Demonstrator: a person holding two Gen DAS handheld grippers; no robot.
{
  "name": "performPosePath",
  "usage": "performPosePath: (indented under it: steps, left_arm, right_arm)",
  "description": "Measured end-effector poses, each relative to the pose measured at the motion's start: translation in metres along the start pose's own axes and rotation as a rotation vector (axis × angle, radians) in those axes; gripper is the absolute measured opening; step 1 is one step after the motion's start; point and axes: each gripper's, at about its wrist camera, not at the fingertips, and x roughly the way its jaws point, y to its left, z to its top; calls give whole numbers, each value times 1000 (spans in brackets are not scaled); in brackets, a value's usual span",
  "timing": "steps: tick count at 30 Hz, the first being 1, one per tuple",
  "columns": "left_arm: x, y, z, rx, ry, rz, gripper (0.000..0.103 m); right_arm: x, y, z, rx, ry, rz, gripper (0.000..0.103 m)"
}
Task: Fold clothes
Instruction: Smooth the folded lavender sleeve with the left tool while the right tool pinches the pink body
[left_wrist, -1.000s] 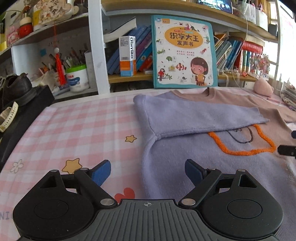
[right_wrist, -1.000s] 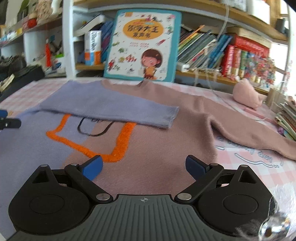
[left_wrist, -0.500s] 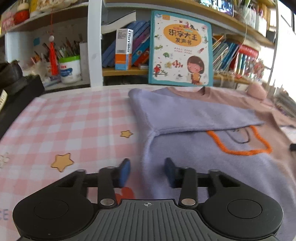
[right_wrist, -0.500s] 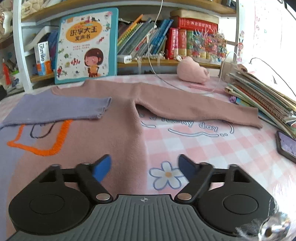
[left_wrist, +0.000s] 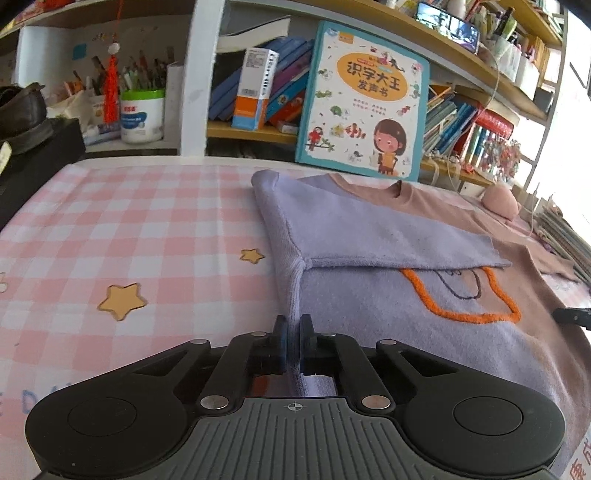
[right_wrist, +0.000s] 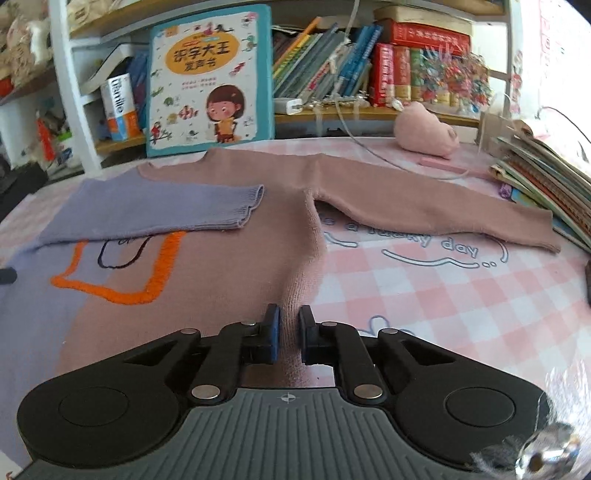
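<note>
A two-tone sweater (left_wrist: 388, 325), lilac on one half and dusty pink on the other with an orange outline on the chest, lies flat on the pink checked tablecloth (left_wrist: 129, 229). Its lilac sleeve (left_wrist: 369, 229) is folded across the chest; the pink sleeve (right_wrist: 424, 199) stretches out to the right. My left gripper (left_wrist: 291, 332) is closing its jaws onto the lilac side seam, and the pads pinch the fabric. My right gripper (right_wrist: 289, 328) is closing its jaws on the pink side edge of the sweater (right_wrist: 221, 266), with a ridge of knit squeezed between the pads.
A picture book (left_wrist: 364, 99) leans against the bookshelf behind the sweater. A pink plush (right_wrist: 424, 129) and a white cable (right_wrist: 369, 147) lie at the back right, beside a stack of books (right_wrist: 543, 173). A black box with a shoe (left_wrist: 33, 147) stands at the left.
Both grippers went from wide open to pinched on the sweater's side edges. The right one swung right, from over the chest to the pink edge; the left one shifted onto the lilac seam.
</note>
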Motion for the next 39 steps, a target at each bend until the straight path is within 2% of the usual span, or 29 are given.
performPosePath:
  steps: [9,30,36,39]
  left_arm:
    - [-27,30,-12,-46,9,68,5]
    - [-32,31,-15,-60,-14,92,6]
    - [-43,21,-11,1,-78,148,9]
    - [-49,14,-6,47,-118,173,11]
  right_arm:
    - [-6,27,-4,-35,27,100,10]
    - [-9,33,-7,-47,19,102,10]
    - [-11,29,-5,-31,3,85,17]
    - [-15,27,-2,-25,-22,70,28]
